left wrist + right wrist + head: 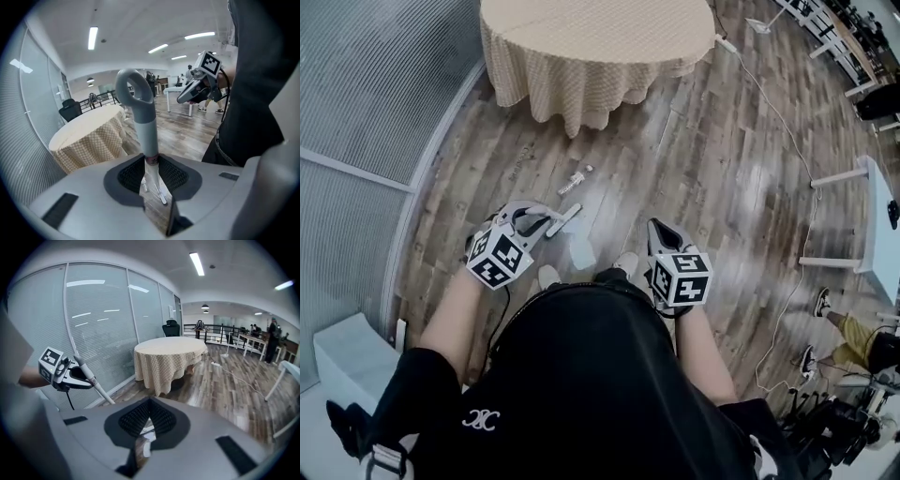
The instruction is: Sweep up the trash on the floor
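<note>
Left claw (542, 222) clamped on broom handle (146, 126), just below its hanging loop. Right claw (143, 439) pressed nearly together, nothing seen held. Trash (573, 182) lying on floor (694, 169), ahead of feet, short of draped table (600, 56). Advised: set broom head beyond trash, draw back in short strokes, grip firm. Handle's long axis steep, loop end up, lower end slanting floorward.

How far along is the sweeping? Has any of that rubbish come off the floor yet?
Done: nothing that shows. The small pale trash lies loose on the wooden floor, short of the round table.
In hand: the left gripper is shut on a long grey handle, probably the broom's. The right gripper is shut and holds nothing.
Left: the whole job of sweeping up the bits.
</note>
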### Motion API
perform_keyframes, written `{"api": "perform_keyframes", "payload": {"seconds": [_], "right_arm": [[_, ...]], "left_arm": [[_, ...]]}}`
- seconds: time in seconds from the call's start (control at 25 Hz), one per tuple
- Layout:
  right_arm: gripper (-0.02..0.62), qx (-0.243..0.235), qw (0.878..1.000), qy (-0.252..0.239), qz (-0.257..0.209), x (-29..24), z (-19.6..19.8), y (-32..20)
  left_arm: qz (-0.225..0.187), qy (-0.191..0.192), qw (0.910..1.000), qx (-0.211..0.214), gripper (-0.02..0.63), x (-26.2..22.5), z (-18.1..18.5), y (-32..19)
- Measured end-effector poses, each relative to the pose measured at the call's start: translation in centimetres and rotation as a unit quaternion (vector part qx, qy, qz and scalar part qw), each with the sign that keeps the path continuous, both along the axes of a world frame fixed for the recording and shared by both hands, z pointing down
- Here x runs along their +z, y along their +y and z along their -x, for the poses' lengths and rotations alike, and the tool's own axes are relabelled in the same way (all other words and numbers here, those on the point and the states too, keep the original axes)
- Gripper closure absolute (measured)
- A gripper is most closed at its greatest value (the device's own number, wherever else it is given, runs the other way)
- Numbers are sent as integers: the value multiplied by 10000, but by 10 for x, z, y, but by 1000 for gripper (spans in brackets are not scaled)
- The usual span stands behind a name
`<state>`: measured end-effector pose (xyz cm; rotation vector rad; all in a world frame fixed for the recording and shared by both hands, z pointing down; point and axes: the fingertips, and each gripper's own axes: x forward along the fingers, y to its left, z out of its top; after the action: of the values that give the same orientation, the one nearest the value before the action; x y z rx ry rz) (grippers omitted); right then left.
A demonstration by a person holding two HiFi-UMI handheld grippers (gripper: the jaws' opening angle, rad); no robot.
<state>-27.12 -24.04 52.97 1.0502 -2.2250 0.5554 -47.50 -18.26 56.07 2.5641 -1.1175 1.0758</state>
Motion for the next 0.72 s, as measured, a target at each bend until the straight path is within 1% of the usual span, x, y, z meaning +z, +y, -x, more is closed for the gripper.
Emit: {"api": "perform_keyframes", "payload": {"seconds": [0.12, 0.24, 0.4, 0.48, 0.6, 0.72], "right_arm": [[581, 206, 9998, -47, 18, 3, -16, -4], [581, 422, 9991, -98, 38, 7, -28, -8], [581, 671, 9976, -152, 68, 7, -54, -13], [581, 818, 9965, -180, 67, 9, -70, -16], [581, 1013, 9946, -214, 67, 14, -88, -20], [581, 1158, 9930, -235, 53, 19, -103, -26]], "left_arm": [[-59, -66, 9994, 339, 515, -8, -17, -12], [-250, -170, 9974, 651, 511, -20, -28, -30], [-589, -243, 9943, 860, 506, -48, -47, -60], [-736, -387, 9918, 971, 505, -55, -54, -77], [-917, -794, 9835, 1346, 500, -57, -64, -99], [-1110, -1062, 9742, 1655, 500, -63, -76, -121]]}}
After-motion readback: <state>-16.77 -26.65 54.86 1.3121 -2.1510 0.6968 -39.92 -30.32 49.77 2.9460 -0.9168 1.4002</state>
